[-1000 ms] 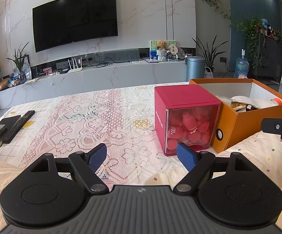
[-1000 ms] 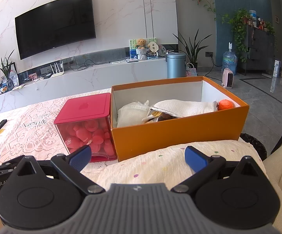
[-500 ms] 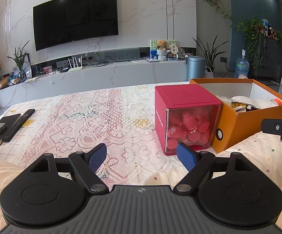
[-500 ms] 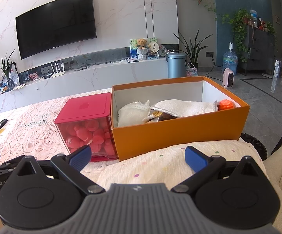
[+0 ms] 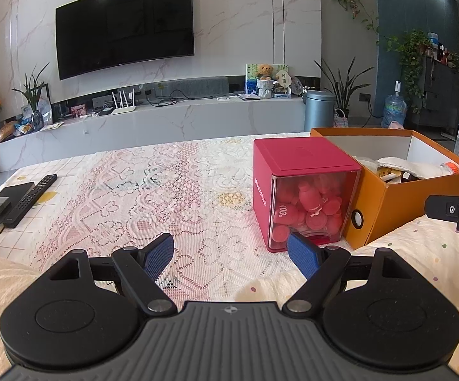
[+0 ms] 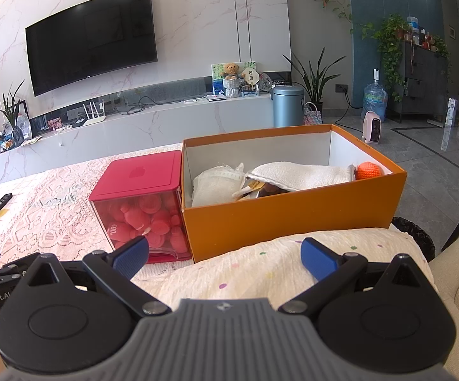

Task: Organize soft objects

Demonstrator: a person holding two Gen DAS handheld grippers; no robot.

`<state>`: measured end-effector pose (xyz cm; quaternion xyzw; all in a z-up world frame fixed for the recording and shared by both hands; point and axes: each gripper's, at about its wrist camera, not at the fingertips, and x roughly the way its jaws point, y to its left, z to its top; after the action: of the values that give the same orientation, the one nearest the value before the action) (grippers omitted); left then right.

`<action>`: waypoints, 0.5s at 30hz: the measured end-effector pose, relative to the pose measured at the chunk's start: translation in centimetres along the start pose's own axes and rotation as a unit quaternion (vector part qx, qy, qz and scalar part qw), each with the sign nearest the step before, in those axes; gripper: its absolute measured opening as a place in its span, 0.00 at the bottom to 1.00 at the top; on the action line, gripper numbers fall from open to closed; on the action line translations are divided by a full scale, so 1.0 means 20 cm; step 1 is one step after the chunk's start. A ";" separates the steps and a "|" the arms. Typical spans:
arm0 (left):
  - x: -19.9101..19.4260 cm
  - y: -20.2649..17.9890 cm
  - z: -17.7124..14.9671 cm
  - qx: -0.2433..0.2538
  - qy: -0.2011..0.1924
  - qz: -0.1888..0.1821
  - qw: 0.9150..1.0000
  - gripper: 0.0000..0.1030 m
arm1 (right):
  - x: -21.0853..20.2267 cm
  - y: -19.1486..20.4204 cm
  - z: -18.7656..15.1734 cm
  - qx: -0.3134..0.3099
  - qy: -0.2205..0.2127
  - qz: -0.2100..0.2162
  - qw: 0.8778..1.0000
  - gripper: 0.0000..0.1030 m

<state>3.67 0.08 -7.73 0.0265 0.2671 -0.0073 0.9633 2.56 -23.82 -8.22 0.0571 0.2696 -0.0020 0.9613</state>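
Remaining unmoved and spread, both grippers (image 5: pixel 231 255) (image 6: pixel 224 254) facing orange box (image 6: pixel 293 212).

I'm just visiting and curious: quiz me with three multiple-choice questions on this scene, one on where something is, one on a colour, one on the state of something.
1. Where does the red container stand?
A. inside the orange box
B. against the left side of the orange box
C. on the TV shelf

2. What colour is the small ball in the box?
A. orange
B. green
C. white

3. How is the right gripper?
A. shut on a towel
B. open and holding nothing
C. shut on the ball

Answers: 1 B, their walls meet on the lace cloth. 2 A, it shows orange in the box's far right corner. 3 B, its blue pads stand wide apart, with only the dotted cushion beneath.
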 end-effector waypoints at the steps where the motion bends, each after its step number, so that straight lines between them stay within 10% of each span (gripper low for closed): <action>1: 0.00 0.00 0.00 0.000 0.000 0.000 1.000 0.93 | 0.00 0.00 0.00 0.000 0.000 0.000 1.000 0.97; 15: -0.02 -0.01 0.00 -0.005 -0.003 0.003 1.000 0.93 | 0.00 0.00 0.00 -0.001 0.000 0.000 1.000 0.97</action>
<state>3.32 -0.14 -7.52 0.0222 0.2643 -0.0029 0.9642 2.53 -23.83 -8.23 0.0564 0.2698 -0.0022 0.9613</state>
